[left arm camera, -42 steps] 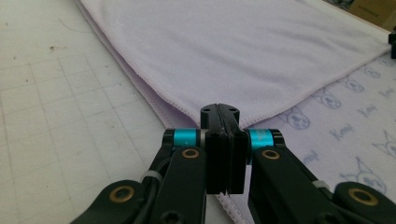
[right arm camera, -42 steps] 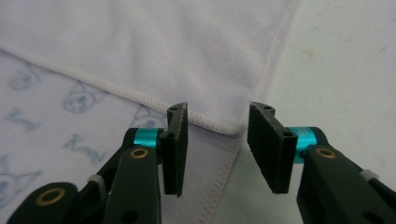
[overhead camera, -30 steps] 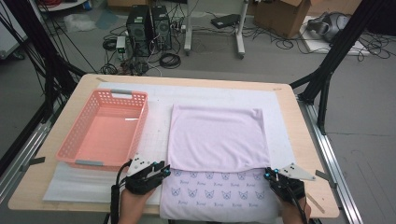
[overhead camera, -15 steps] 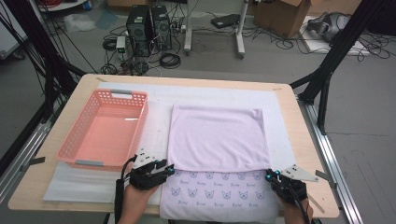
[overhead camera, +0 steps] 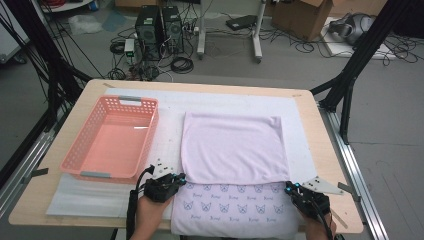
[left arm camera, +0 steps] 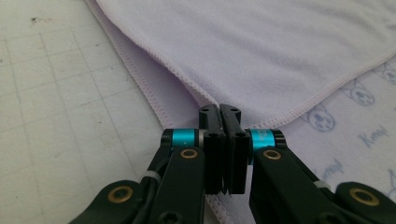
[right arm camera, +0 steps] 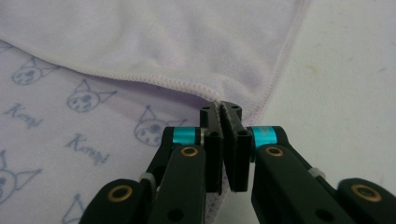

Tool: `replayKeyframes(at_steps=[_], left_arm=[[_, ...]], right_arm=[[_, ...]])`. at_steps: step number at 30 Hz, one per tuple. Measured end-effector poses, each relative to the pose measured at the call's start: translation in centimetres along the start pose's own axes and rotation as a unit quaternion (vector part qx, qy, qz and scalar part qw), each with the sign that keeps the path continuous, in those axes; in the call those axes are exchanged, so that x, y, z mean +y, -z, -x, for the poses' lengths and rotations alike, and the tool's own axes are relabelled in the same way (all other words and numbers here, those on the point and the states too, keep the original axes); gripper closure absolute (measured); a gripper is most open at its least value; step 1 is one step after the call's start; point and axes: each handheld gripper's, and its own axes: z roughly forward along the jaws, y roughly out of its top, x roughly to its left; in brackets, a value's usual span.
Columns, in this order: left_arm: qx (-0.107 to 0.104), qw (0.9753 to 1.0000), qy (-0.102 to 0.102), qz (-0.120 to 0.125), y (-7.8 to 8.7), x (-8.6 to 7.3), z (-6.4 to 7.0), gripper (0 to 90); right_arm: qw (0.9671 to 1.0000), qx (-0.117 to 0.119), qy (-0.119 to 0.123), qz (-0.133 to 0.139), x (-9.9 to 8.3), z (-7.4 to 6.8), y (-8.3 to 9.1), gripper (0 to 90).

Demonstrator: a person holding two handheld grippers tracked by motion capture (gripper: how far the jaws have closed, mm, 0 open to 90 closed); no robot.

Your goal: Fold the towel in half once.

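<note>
Gripping towel (overhead camera: 235,150) corners (left gripper (overhead camera: 176,181) shifted right)

Ahead of the left gripper's (overhead camera: 176,181) jaws the pink basket (overhead camera: 113,138) is blocking; bare mat (overhead camera: 300,145) is lying open beside the right gripper's (overhead camera: 291,188) jaws.

Lilac towel (overhead camera: 234,150) lies flat, far half folded over printed side

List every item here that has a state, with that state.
towel: partly folded, far part doubled over, printed side bare near the person.
basket: upright, empty.
left gripper: jaws shut on the towel's edge.
right gripper: jaws shut on the towel's edge.
</note>
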Motion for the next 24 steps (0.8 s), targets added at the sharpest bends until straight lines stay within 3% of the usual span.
replayKeyframes(at_steps=[7,9,12,14,16,20,21,22,24], left_arm=[[-0.020,0.9993,0.027,0.016,1.2,-0.4,-0.8,88.1],[-0.026,0.9989,0.030,0.022,1.3,-0.4,-0.8,88.0],[-0.030,0.9987,0.028,0.029,1.5,-0.5,-0.7,88.0],[-0.029,0.9989,0.022,0.030,1.4,-0.5,-0.6,87.9],[-0.027,0.9989,0.021,0.032,1.4,-0.6,-0.5,88.0],[-0.026,0.9990,0.018,0.033,1.4,-0.6,-0.6,88.0],[-0.026,0.9989,0.018,0.033,1.5,-0.6,-0.6,88.0],[-0.026,0.9990,0.016,0.033,1.5,-0.7,-0.6,88.0],[-0.029,0.9990,0.017,0.031,1.5,-0.7,-0.5,88.1]], right_arm=[[0.9998,0.003,-0.013,0.012,0.0,0.2,0.8,88.8],[0.9989,-0.003,-0.038,0.026,-0.1,0.5,1.2,76.6],[0.9952,0.010,-0.082,0.052,-0.1,1.3,1.8,65.7],[0.9940,0.016,-0.094,0.055,-0.1,1.5,1.8,58.7],[0.9936,0.021,-0.099,0.051,0.0,1.3,1.3,57.5],[0.9983,0.003,-0.058,0.003,0.5,0.5,-1.0,62.7],[0.9990,-0.007,-0.042,-0.016,0.6,0.3,-1.4,68.7],[0.9994,-0.013,-0.025,-0.019,0.8,0.0,-1.5,76.8],[0.9996,-0.013,-0.013,-0.023,0.8,-0.2,-1.5,82.9]])
